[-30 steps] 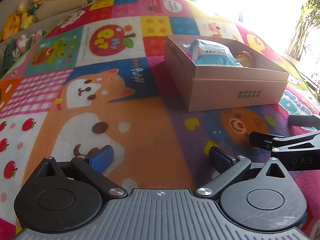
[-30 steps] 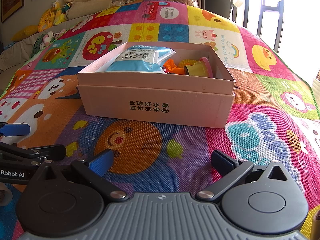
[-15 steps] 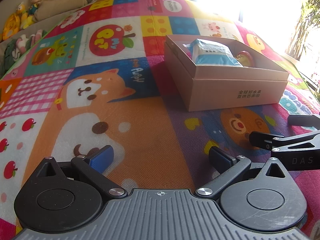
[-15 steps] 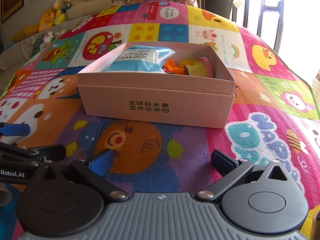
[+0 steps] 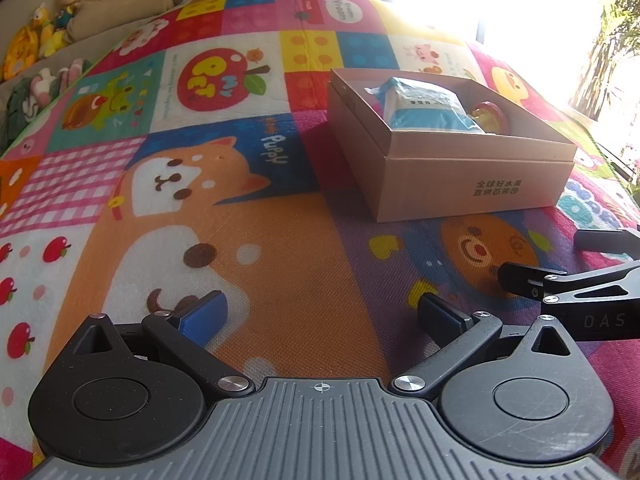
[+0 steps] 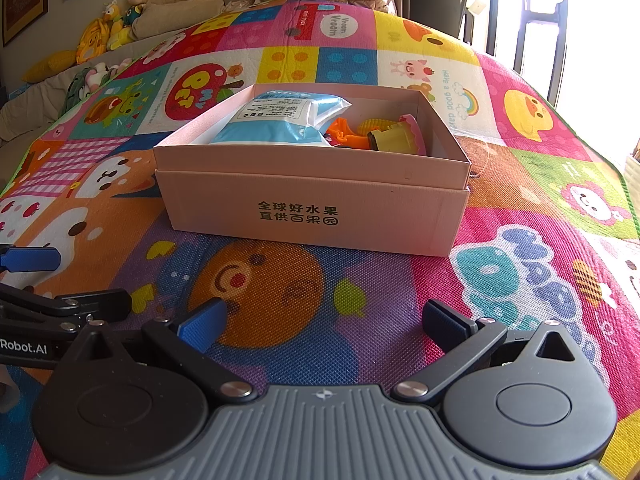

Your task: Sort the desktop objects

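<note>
1. Box [image 6: 312,204] sits on the play mat [image 6: 280,292], lid off, ahead of both grippers. In the right view it is dead centre; in the left view it lies ahead and to the right.
2. Inside the box: blue pouch [image 6: 280,120] on the left side, orange toy [image 6: 344,134] and yellow-pink toy [image 6: 396,138] packed on the right. Left view shows the same pouch [image 5: 428,110] and a bit of a red-yellow toy [image 5: 490,118] behind it.
3. No loose items visible on the mat near the box in either view. Judgement: sorting looks finished or nearly so; anything left would be outside these frames.
4. Left gripper [image 5: 322,316]: jaws spread wide, released, holding nothing. Only bare mat between its fingers. It sits low over the mat; actual contact cannot be told.
5. Right gripper [image 6: 324,322]: jaws equally wide, released, empty. Mat alone shows between its fingers.
6. Grippers are side by side, well short of the box. Each one's fingers show at the edge of the other's view.
7. Soft toys [image 6: 116,24] line the far wall, well apart from the work area.
</note>
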Demonstrator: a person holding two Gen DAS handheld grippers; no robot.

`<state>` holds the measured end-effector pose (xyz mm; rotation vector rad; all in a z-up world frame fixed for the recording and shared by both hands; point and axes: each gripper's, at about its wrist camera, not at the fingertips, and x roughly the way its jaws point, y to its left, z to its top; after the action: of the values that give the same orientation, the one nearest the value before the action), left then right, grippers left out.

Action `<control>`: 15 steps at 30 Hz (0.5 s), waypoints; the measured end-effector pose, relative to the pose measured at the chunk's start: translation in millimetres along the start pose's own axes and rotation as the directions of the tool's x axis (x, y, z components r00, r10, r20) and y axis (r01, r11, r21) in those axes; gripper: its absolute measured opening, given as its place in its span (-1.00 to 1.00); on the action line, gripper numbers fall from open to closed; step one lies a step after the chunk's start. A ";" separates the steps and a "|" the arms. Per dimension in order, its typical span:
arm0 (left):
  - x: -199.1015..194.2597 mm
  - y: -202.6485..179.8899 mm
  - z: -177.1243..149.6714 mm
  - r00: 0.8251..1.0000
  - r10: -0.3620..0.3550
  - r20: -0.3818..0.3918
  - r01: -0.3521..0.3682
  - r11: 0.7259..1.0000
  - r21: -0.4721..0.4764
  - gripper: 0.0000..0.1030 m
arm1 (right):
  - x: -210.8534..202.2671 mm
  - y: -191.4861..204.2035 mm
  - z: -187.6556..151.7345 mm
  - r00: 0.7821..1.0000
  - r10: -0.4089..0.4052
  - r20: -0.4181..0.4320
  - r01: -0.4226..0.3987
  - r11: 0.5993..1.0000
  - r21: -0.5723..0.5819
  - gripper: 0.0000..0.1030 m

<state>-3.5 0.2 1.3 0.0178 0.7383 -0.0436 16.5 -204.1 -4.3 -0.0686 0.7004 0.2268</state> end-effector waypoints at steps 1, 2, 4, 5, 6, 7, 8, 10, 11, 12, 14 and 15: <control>0.0 0.2 0.0 1.000 0.001 0.000 -0.001 1.000 0.001 1.00 | 0.0 -0.1 0.1 1.000 0.000 0.000 0.000 1.000 0.000 1.00; 0.0 0.3 0.0 1.000 0.000 0.000 0.000 1.000 0.001 1.00 | 0.0 -0.1 0.1 1.000 0.000 0.000 0.000 1.000 0.000 1.00; 0.0 0.4 0.1 1.000 -0.001 0.000 0.001 1.000 -0.001 1.00 | 0.0 -0.1 0.1 1.000 0.000 0.000 0.000 1.000 0.000 1.00; 0.0 0.3 0.1 1.000 0.000 0.000 0.000 1.000 0.000 1.00 | 0.0 -0.1 0.2 1.000 0.000 0.000 0.000 1.000 0.000 1.00; 0.0 0.4 0.1 1.000 0.000 0.000 0.000 1.000 0.000 1.00 | 0.0 0.1 0.0 1.000 0.000 0.000 0.000 1.000 0.000 1.00; 0.0 0.5 0.2 1.000 -0.001 -0.001 0.001 1.000 0.000 1.00 | -0.1 -0.2 0.2 1.000 0.000 0.000 0.000 1.000 0.000 1.00; -0.1 0.7 0.2 1.000 -0.002 -0.002 0.002 1.000 0.000 1.00 | 0.0 -0.2 0.2 1.000 0.000 0.000 0.000 1.000 0.000 1.00; -0.2 1.0 0.1 1.000 -0.003 -0.004 0.003 1.000 0.002 1.00 | -0.1 -0.2 0.2 1.000 0.000 0.000 0.000 1.000 0.000 1.00; -0.2 1.0 0.0 1.000 -0.003 -0.004 0.003 1.000 0.002 1.00 | -0.1 -0.2 0.2 1.000 0.000 0.000 0.000 1.000 0.000 1.00; -0.1 0.9 0.2 1.000 -0.004 -0.004 0.004 1.000 0.001 1.00 | -0.1 0.0 0.0 1.000 0.000 0.000 0.000 1.000 0.000 1.00; -0.1 1.1 0.2 1.000 -0.009 -0.003 0.009 1.000 -0.001 1.00 | -0.1 -0.3 0.2 1.000 0.000 0.000 0.000 1.000 0.000 1.00; 0.0 1.3 0.4 1.000 -0.012 -0.004 0.012 1.000 -0.002 1.00 | 0.0 -0.3 0.2 1.000 0.000 0.000 0.000 1.000 0.000 1.00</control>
<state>-3.2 1.5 1.6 0.0122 0.7422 -0.0540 16.6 -204.4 -4.1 -0.0687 0.7004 0.2269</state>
